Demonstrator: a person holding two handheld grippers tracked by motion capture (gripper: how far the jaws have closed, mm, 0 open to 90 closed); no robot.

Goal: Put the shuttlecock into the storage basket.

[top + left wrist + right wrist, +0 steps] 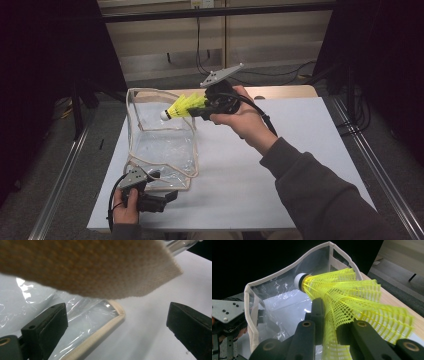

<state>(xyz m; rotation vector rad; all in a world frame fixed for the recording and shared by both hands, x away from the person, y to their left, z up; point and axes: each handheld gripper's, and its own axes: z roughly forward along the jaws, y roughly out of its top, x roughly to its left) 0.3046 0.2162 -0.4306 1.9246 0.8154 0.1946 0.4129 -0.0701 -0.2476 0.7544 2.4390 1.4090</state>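
Note:
A yellow mesh shuttlecock (181, 107) with a white cork tip hangs level over the open top of a clear plastic bag (160, 145) with beige trim. My right gripper (198, 111) is shut on its skirt. In the right gripper view the jaws pinch the yellow skirt (352, 297), and the cork (299, 281) points at the bag's mouth (287, 300). My left gripper (167, 196) rests low at the bag's near corner, jaws open. In the left gripper view the left gripper (117, 325) stands wide, the bag's trimmed edge (100, 332) lies between the jaws untouched, and a beige strap (87, 265) hangs close above.
The bag stands on a white board (300, 150) laid over a wooden table (285, 91). Metal rails (60, 175) run along both sides. Cables (280, 75) trail on the floor behind. The board's right half lies bare beyond my forearm (320, 195).

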